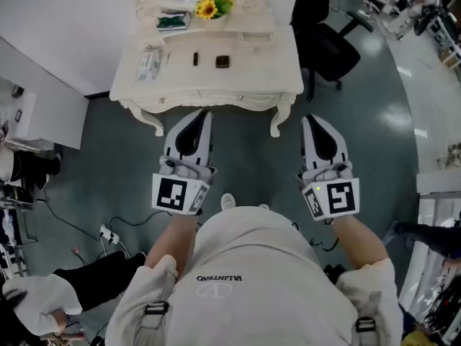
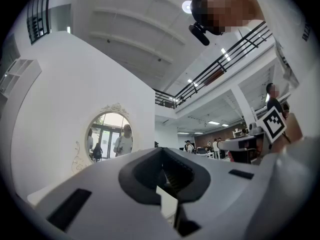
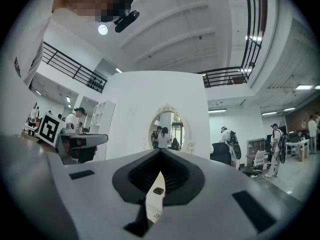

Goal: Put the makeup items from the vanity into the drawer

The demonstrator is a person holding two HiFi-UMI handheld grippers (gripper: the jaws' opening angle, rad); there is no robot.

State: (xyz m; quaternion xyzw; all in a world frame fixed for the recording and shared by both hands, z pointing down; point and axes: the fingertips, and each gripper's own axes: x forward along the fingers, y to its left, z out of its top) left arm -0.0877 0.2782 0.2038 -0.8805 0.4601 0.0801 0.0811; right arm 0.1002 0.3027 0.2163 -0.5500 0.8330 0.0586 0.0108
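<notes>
Head camera rides up top on the person (image 1: 252, 265), looking steeply down past the left gripper (image 1: 204, 114) and right gripper (image 1: 306, 120) to the vanity (image 1: 252, 67) close ahead. Each gripper camera sits low behind its own jaws, facing forward: the left one tips slightly up with the mirror (image 2: 109, 134) off to its left, while the right one is level with that mirror (image 3: 167, 129) dead centre. Each catches the other gripper at its edge.

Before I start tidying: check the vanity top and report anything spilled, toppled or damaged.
Nothing stands out. The white carved vanity looks tidy: the small dark square case, the slim dark tube and the pale flat packet lie apart, and no spill shows.
</notes>
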